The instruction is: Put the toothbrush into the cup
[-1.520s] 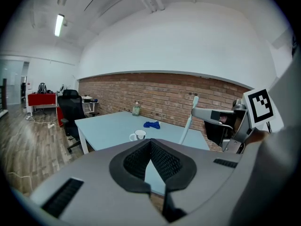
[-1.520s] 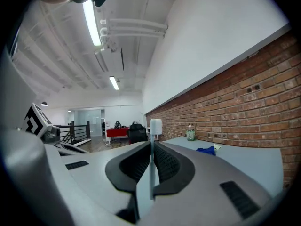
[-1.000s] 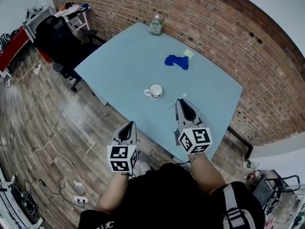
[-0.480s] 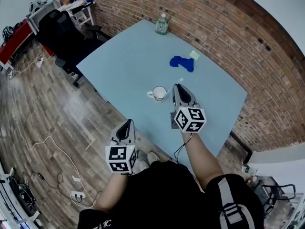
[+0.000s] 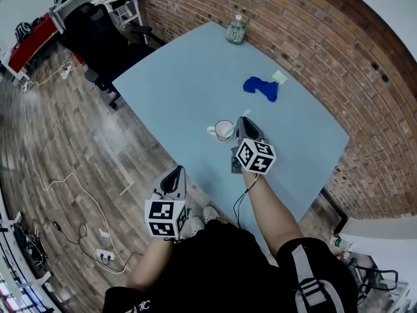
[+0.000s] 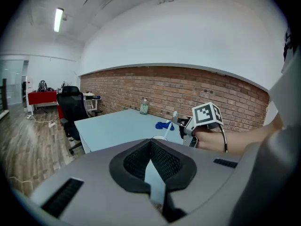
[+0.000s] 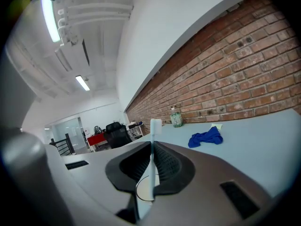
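Observation:
A white cup (image 5: 223, 130) with a handle stands on the light blue table (image 5: 176, 77). My right gripper (image 5: 243, 122) hovers just to the cup's right, shut on a white toothbrush (image 7: 151, 164) that stands upright between its pads, bristle head (image 7: 155, 124) on top. The cup's rim (image 7: 141, 192) shows low between the jaws in the right gripper view. From the left gripper view the toothbrush (image 6: 170, 125) slants above the cup (image 6: 158, 138). My left gripper (image 5: 174, 177) hangs off the table's near edge, jaws together and holding nothing.
A crumpled blue cloth (image 5: 262, 88) and a small pale note (image 5: 279, 77) lie beyond the cup. A greenish bottle (image 5: 236, 31) stands at the table's far corner. A black office chair (image 5: 98, 34) sits left of the table, and a brick wall runs behind it.
My right gripper has risen from the table with the toothbrush and moved left, up to the cup. The left gripper has stayed where it was.

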`<state>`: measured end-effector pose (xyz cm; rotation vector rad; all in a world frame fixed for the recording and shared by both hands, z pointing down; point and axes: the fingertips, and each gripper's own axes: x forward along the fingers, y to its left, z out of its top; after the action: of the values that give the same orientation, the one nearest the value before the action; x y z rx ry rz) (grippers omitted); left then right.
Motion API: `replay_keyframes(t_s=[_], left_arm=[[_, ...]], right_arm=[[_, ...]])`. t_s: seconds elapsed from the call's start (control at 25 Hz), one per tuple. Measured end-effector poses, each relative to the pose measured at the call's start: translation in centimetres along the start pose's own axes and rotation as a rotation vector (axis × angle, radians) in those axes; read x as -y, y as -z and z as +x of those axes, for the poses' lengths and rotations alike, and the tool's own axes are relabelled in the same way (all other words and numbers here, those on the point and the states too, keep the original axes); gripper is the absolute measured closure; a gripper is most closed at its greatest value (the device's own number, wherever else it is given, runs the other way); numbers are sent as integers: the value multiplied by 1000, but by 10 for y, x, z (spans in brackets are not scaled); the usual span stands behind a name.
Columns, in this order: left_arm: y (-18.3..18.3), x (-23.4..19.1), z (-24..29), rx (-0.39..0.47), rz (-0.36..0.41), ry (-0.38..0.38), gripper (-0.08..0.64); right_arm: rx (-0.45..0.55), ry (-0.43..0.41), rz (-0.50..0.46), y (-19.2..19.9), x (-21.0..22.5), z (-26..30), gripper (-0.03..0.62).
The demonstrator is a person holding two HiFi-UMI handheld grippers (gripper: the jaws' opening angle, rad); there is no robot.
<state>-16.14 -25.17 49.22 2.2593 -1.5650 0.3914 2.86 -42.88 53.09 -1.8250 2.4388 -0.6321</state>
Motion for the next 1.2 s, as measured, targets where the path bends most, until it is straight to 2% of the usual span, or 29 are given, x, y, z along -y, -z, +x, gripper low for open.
replay_keyframes(t_s=[0.4, 0.84, 0.92, 1.04, 1.2], left_arm=[[18, -3, 14, -69, -2, -29, 554], [23, -14, 17, -85, 1, -48, 554], [24, -12, 18, -88, 3, -38, 554], [24, -8, 18, -88, 5, -24, 554], [21, -7, 16, -81, 16, -13, 554]], right_arm=[[-73, -14, 49, 39, 9, 36, 557], [-139, 41, 58, 69, 27, 43, 556], [-152, 49, 42, 71, 29, 44, 555], [-161, 56, -32, 73, 29, 42, 554], [-162, 44, -61, 73, 26, 37, 493]])
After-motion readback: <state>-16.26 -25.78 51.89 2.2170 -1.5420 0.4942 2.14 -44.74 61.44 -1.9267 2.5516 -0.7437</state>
